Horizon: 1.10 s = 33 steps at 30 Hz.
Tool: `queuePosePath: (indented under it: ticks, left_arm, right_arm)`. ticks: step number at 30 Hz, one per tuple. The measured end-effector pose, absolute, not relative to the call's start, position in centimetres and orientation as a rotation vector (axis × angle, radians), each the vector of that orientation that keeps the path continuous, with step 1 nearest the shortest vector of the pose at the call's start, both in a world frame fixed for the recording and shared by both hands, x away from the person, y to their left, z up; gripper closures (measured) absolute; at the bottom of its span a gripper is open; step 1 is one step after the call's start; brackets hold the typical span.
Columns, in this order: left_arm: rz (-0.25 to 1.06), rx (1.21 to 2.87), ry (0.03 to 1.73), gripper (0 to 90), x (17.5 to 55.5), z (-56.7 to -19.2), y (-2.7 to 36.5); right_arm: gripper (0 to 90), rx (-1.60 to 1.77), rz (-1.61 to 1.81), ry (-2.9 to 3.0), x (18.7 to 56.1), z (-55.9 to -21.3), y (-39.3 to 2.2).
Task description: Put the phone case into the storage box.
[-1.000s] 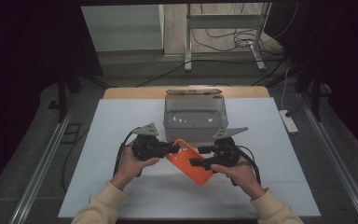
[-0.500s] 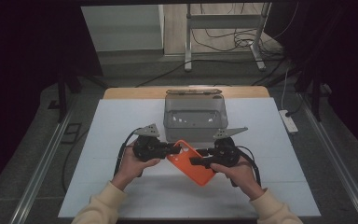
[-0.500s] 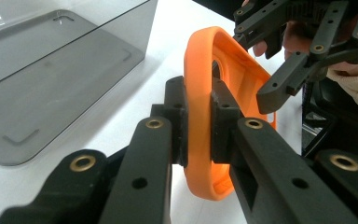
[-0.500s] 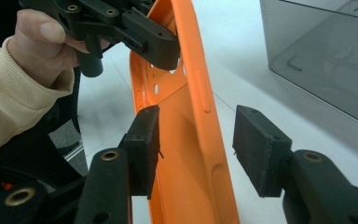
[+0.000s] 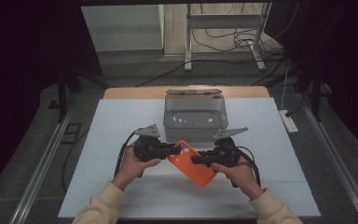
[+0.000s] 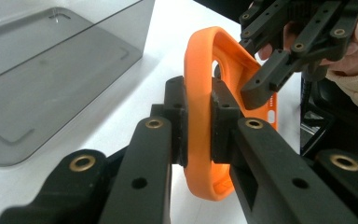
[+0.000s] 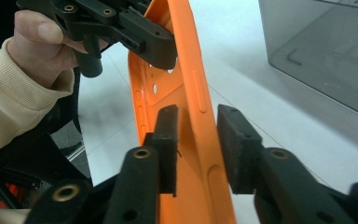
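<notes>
Two tongs met on one orange phone case (image 5: 192, 162) at the lower centre of the high view, and you held it tilted on edge above the white desk (image 5: 121, 126). Your left tongs (image 6: 198, 122) were clamped hard on the case's rim, pads pressed flat to both faces. Your right tongs (image 7: 196, 140) had just been closing around the opposite rim; one pad (image 7: 168, 135) sat against the case while the other (image 7: 235, 140) stood slightly off, so that grip was not yet made. You did well to keep both hands still then. The better course, I judged, was to finish the right squeeze squarely on the side wall, away from the button cut-outs, before the left eased off, since soft rubber bows and slips. Farther up the frame stood the clear bin (image 5: 196, 116), near the case, apparently where it should go.
</notes>
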<state>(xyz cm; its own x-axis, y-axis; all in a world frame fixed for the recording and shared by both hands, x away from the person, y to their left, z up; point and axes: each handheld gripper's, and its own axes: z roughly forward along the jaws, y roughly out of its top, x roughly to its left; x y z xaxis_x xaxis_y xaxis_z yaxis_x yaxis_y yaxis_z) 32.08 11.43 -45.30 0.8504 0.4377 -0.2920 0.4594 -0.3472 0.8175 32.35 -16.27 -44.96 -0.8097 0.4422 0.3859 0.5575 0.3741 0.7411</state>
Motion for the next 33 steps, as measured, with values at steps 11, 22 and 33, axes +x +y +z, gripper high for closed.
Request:
queuePosePath:
  ticks: [11,22,33]
  left_arm:
    - [-0.026,1.978,0.662,80.1,32.16,-45.46,11.48]
    - [-0.032,1.968,0.677,69.0,32.38,-45.90,11.41]
    - [0.053,1.969,0.711,27.2,32.07,-45.59,11.31]
  right_arm:
    - [78.1,-0.911,-1.430,-2.481,32.18,-44.71,-16.42]
    - [79.8,-0.889,-1.424,-2.522,31.88,-44.51,-16.31]
    - [79.8,-0.910,-1.430,-2.547,31.80,-44.35,-16.47]
